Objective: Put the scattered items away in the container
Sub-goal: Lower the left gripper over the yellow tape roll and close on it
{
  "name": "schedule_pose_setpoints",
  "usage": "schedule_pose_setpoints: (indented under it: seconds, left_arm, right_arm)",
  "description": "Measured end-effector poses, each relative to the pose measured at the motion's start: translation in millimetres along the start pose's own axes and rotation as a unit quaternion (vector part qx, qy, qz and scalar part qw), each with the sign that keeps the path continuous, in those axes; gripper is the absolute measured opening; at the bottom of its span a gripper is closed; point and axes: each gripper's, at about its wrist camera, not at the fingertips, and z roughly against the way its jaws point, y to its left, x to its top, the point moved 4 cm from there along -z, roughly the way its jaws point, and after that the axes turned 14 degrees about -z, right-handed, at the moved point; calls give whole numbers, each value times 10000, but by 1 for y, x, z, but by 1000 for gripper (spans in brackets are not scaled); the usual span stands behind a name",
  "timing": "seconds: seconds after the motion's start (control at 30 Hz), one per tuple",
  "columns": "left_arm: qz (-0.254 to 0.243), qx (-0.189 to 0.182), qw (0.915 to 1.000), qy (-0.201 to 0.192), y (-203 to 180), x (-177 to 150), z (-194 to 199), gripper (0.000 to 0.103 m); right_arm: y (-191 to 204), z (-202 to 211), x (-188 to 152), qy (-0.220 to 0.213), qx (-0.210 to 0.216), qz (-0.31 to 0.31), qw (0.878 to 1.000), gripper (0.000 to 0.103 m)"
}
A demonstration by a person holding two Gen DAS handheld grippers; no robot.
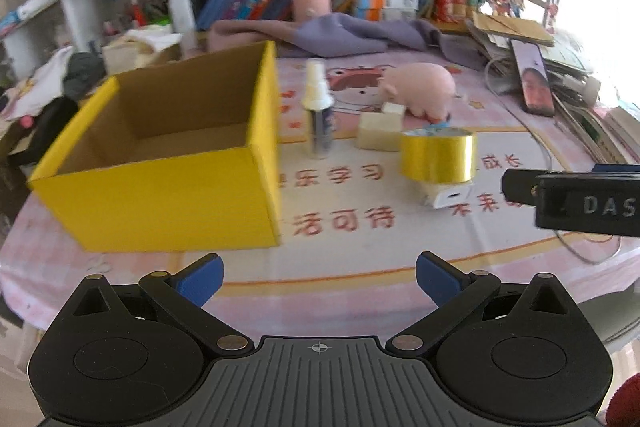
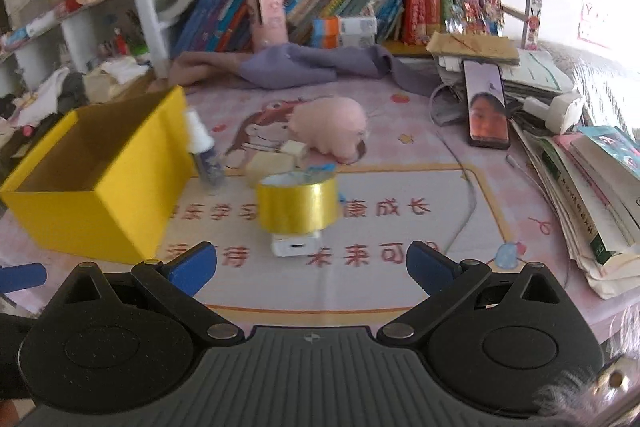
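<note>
At the near edge of the desk [image 2: 500, 211], both of my grippers hover above the pink printed cover with nothing between their blue pads. My left gripper [image 1: 320, 281] has its jaws spread wide and released; my right gripper [image 2: 312, 269] is likewise spread and released. In the left wrist view, the right gripper's black body enters from the right edge.

Just beyond the right gripper lies a small white charger block [image 2: 295, 245] with its port facing me. A roll of gold tape [image 2: 297, 205] stands upright on its rim directly behind the block, touching or overlapping it; I cannot tell which.

Toward the left edge of the desk sits the yellow cardboard box [image 1: 172, 195], open at the top, its brown interior showing no contents. Just beside its right wall a spray bottle [image 1: 318, 111] stands upright, white nozzle uppermost.

Behind the tape roll are two cream-coloured blocks [image 1: 378, 131], the smaller one resting against the larger. A pink plush pig [image 1: 420, 89] lies just behind them, near the desk centre.

Toward the right edge, a phone [image 2: 487, 107] with a lit screen leans on a stack of books and papers [image 2: 592, 195]. At the far edge lies a crumpled purple cloth [image 2: 304, 65], with a bookshelf [image 2: 320, 3] behind it.
</note>
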Motion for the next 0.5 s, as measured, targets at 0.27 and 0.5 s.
schedule_pose_setpoints:
  seconds: [0.27, 0.5]
  left_arm:
    - [-45, -234, 9996, 144, -32, 39, -33, 103]
    - [31, -431, 9990, 117, -58, 71, -65, 103]
  right_arm:
    - [-30, -20, 35, -51, 110, 60, 9999, 101]
    - [-58, -40, 71, -98, 200, 115, 9997, 102]
